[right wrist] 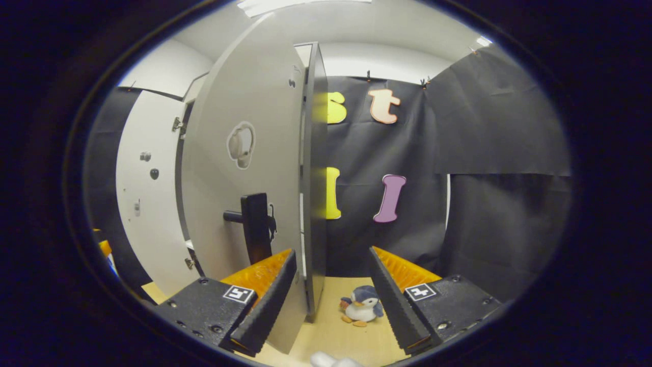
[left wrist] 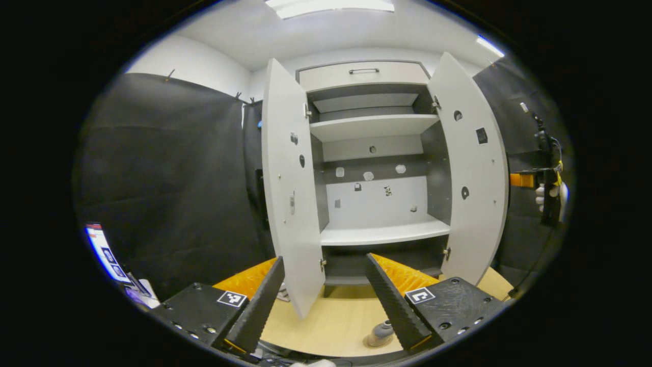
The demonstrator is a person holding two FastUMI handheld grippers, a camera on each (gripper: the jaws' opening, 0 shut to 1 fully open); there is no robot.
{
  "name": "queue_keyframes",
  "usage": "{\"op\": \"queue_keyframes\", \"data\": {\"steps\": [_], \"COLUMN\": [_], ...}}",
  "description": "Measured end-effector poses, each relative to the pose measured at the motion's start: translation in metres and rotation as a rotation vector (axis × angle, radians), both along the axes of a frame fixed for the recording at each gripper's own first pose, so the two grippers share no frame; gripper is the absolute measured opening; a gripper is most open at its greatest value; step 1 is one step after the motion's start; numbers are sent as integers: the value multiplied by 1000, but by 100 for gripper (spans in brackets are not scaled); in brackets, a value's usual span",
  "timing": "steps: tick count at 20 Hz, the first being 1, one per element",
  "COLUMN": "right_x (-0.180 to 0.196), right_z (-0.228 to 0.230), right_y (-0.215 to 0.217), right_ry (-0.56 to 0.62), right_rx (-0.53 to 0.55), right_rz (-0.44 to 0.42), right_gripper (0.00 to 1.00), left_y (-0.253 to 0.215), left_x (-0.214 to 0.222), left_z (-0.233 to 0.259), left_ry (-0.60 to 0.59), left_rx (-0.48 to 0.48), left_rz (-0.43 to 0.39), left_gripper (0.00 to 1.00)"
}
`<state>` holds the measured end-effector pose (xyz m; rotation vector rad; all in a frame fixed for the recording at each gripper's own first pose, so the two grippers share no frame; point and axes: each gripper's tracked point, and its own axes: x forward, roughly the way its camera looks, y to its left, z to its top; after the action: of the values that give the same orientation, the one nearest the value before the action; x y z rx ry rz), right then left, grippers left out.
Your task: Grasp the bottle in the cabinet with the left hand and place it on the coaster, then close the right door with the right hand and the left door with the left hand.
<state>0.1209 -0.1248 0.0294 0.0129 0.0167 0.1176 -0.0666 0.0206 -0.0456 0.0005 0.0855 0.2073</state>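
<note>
The bottle (left wrist: 381, 334) stood low in the left gripper view on the pale wooden surface (left wrist: 331, 321), on a round coaster (left wrist: 371, 343), just inside the right-hand finger of the left gripper (left wrist: 324, 300) and partly hidden by it; neither finger touched it. That gripper's fingers were spread wide with nothing between them. Beyond the fingers and ahead of them rose the cabinet (left wrist: 374, 168), both doors swung out: the left door (left wrist: 290, 183) reaching toward the left-hand finger, the right door (left wrist: 471, 173) beyond the right-hand one. Its shelves (left wrist: 382, 234) were bare of any bottle. Far to the right, past the right door, a gloved hand (left wrist: 547, 196) held the other gripper. In the right gripper view, the right gripper (right wrist: 331, 300) was likewise released, its fingers apart, and the edge of the right door (right wrist: 254, 168) stood up between them, nearer the left-hand finger, which overlapped the door's face; contact could not be told. A dark handle (right wrist: 253, 224) sat on the door just above that finger. A small plush penguin (right wrist: 360, 305) lay on the surface between the fingers, close to the right-hand one.
</note>
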Motion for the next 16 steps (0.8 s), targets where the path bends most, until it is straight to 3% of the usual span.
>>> {"op": "queue_keyframes", "data": {"steps": [2,3,6,7,8,9,12,14,16], "right_x": [-3,-4,-5,-4,-4,-3,-4,-10,-20], "right_z": [1,1,-1,-1,-2,-2,-6,-8,-8], "right_y": [13,22,53,65,77,89,124,139,140], "right_ry": [-4,-5,-4,-6,-11,-22,-38,-40,-54], "right_rx": [3,5,4,5,0,-10,-23,-13,-1], "right_rz": [-20,-22,-4,7,17,22,67,93,68], "right_gripper": [89,93,93,89,96,93,93,96,99], "left_y": [13,17,31,36,40,43,51,54,59], "left_x": [5,7,10,11,14,15,20,24,28], "left_z": [1,0,-3,-5,-7,-8,-6,-9,-11], "left_ry": [-6,-7,-1,2,4,6,8,22,39], "left_rx": [5,4,-8,-12,-15,-18,-21,-22,-7], "left_rz": [-13,-21,-41,-47,-52,-60,-82,-102,-112], "left_gripper": [98,97,97,97,97,97,98,97,98]}}
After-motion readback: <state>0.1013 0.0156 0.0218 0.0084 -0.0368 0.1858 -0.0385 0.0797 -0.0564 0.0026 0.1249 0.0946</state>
